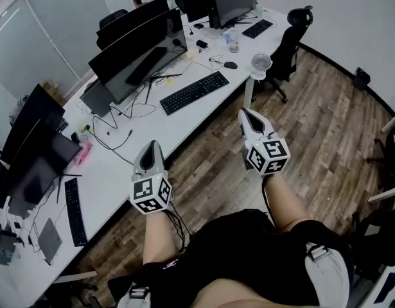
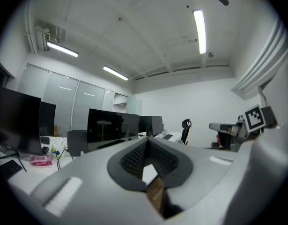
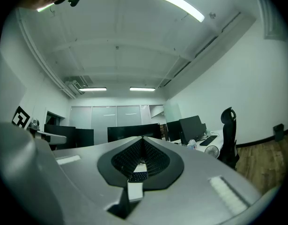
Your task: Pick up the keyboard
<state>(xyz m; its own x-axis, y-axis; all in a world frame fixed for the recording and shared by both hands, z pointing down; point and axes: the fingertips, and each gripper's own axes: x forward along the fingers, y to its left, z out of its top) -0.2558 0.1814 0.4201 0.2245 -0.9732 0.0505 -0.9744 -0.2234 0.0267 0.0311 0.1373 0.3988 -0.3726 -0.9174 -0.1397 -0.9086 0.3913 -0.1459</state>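
A black keyboard (image 1: 194,92) lies on the long white desk (image 1: 178,130), in front of a wide dark monitor (image 1: 136,59). Both grippers hang over the wooden floor, short of the desk edge and apart from the keyboard. My left gripper (image 1: 152,147) points at the desk with its jaws shut and nothing between them; its own view shows the closed tips (image 2: 147,142). Further right, my right gripper (image 1: 247,114) is also shut and empty, with closed tips (image 3: 143,139) in its own view. Each gripper view looks level across the room towards the monitors.
Another keyboard (image 1: 75,212) lies at the desk's left end, and a third (image 1: 257,28) at the far end. A mouse (image 1: 230,65), a small fan (image 1: 261,63) and loose cables sit near the target. A black office chair (image 1: 290,40) stands by the desk's right corner.
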